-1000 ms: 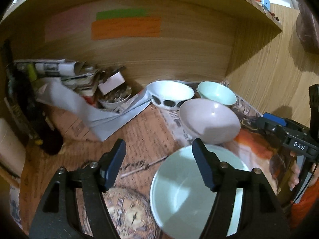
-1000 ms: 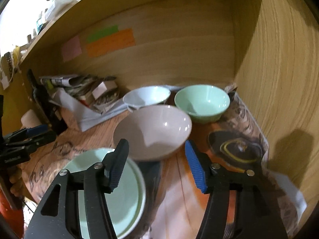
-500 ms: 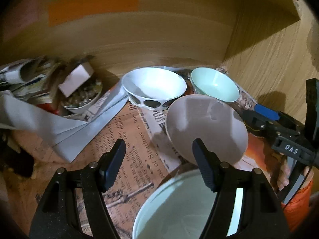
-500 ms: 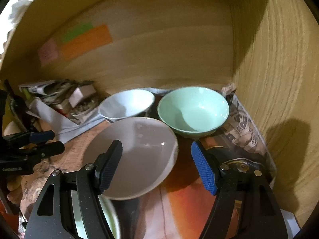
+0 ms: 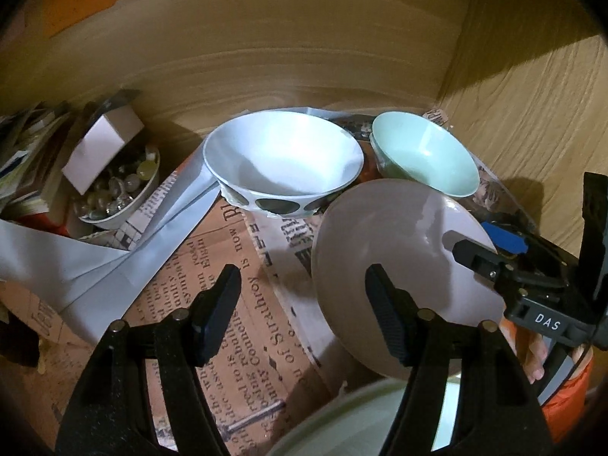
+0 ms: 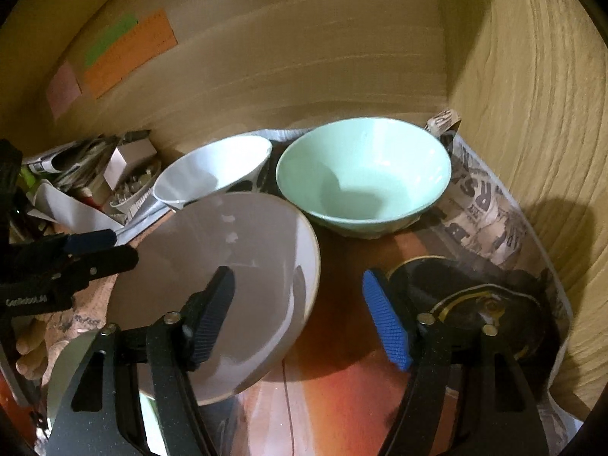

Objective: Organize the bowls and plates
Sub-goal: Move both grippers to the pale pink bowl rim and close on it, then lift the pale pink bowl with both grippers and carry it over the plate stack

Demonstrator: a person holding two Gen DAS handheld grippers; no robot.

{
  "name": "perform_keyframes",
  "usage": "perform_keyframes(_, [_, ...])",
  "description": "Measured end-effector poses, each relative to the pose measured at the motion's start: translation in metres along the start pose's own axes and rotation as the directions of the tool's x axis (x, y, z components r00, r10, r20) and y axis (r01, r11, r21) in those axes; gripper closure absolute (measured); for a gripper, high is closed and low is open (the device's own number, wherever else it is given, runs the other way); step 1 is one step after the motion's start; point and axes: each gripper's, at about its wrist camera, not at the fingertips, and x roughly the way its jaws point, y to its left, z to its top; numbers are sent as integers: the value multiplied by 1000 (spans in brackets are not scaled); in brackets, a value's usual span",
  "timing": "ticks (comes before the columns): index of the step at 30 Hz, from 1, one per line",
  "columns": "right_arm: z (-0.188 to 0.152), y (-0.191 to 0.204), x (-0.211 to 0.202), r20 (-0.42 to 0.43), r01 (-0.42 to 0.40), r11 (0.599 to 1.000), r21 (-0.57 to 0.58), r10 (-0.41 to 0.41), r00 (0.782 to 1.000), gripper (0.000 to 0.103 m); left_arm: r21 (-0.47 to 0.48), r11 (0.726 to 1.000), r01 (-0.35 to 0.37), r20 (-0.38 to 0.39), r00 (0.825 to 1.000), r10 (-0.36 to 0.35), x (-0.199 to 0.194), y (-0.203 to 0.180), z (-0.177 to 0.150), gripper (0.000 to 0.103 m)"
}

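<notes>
Three smooth round bowls [image 6: 212, 292] on crinkled newsprint [image 5: 212, 304]: both grippers, left [image 5: 304, 307] and right [image 6: 298, 311], are narrowing, the right one's jaws straddling the glossy grey rim.

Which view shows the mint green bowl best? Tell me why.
The right wrist view: the mint green bowl sits near centre, large, its whole rim and inside unobstructed. In the left wrist view it is smaller, farther back, its near side hidden behind the grey bowl.

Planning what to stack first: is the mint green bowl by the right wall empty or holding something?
Empty. The mint green bowl shows a bare, glossy inside down to its bottom in both wrist views.
</notes>
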Motion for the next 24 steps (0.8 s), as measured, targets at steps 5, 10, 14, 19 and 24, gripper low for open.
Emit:
perform_keyframes(5, [-1,-2,4,-21,-20,1000,10,20,1000,57,12,1000,20,-34,999,-19,11,0,1,61])
perform_keyframes(10, [-3,-7,11,-58,-44,999,30,45,997,67,13,999,47,-54,997,-47,17,0,-2,82])
perform_keyframes(14, [-4,-6,12,-67,-73,997,27,75,995,83,34,997,69,-58,996,-67,16,-6,-3,92])
perform_keyframes(19, [-4,1,10,-55,-32,999,7,33,998,84,45,998,41,-50,998,-38,14,-12,-3,92])
perform_keyframes(24, [-1,-1,4,-38,-35,999,32,36,999,84,47,998,43,-40,998,-41,9,-16,-2,92])
